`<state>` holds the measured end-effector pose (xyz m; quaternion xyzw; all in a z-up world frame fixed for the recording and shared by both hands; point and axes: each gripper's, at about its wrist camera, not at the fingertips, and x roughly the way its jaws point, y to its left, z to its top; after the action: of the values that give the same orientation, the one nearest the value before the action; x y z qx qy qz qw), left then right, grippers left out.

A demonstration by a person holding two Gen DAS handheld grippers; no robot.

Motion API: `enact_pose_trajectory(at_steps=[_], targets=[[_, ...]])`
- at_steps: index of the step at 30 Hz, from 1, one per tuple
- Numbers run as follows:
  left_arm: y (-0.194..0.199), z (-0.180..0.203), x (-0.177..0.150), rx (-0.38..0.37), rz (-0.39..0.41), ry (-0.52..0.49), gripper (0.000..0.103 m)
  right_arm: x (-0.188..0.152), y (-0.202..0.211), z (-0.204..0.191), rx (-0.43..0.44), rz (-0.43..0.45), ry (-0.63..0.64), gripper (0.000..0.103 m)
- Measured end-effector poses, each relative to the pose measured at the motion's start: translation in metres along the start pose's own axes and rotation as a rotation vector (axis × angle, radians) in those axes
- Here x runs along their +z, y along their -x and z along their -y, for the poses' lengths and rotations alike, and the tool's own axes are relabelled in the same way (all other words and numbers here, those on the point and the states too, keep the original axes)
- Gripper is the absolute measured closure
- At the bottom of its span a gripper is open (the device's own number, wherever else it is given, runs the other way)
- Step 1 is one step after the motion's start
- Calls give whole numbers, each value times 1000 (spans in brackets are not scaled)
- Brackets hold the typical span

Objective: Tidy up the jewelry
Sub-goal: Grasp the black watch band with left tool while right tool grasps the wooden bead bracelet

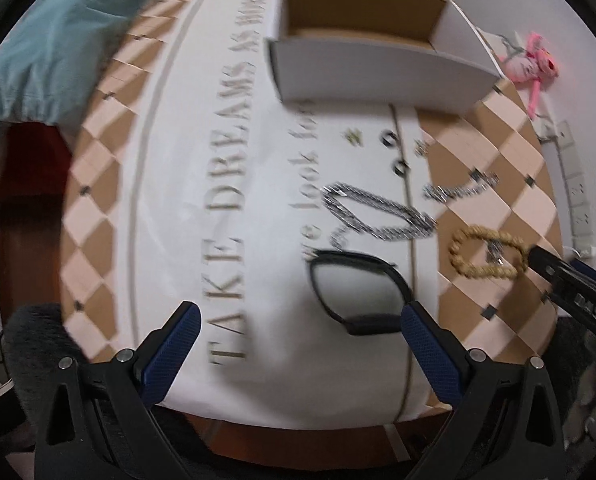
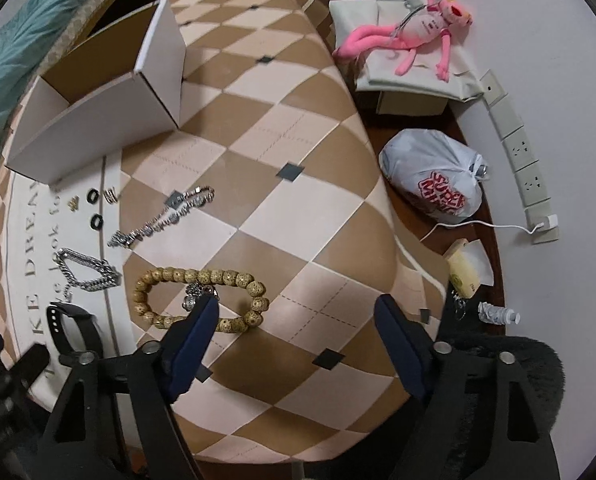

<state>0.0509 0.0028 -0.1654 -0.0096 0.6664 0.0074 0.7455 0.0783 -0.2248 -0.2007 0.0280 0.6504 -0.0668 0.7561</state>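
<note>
Both tongs spread wide, empty: left tongs (image 1: 295, 338) over watch (image 1: 358, 288), right tongs (image 2: 298, 320) beside bead bracelet (image 2: 201, 292).

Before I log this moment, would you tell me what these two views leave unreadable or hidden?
- Left wrist view: motion blur smears the small rings and silver chains; their details are unreadable.
- Left wrist view: the cardboard box floor is hidden behind its front wall.
- Right wrist view: the left finger of the right gripper covers part of the wooden bead bracelet.
- Right wrist view: the black watch face is too dark to read.
</note>
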Motion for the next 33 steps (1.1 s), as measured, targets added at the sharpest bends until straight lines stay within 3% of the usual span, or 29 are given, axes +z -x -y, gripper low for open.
enact_pose_trajectory(at_steps=[3,11,14,18,20,24,33], targets=[[-8,8,-4,-16,-15,-16,1,-3,-9,-2,0,-11,-2,30],[-28,22,-6,-8,-5,-47,2,-9,-22,-5,-14,-11,3,33],[-32,24,-5,2,-1,-58,14,-9,-22,-6,-5,4,2,38],[-41,31,-2,-4,-2,-73,38,-8,-21,-5,6,20,2,53],[-43,31,0,-1,9,-74,39,-8,-20,-7,1,29,5,63],[-48,41,2,9,40,-91,41,-6,-17,-5,-9,45,1,94],[-23,40,8,-12,85,-94,42,-8,6,4,116,64,-46,94]])
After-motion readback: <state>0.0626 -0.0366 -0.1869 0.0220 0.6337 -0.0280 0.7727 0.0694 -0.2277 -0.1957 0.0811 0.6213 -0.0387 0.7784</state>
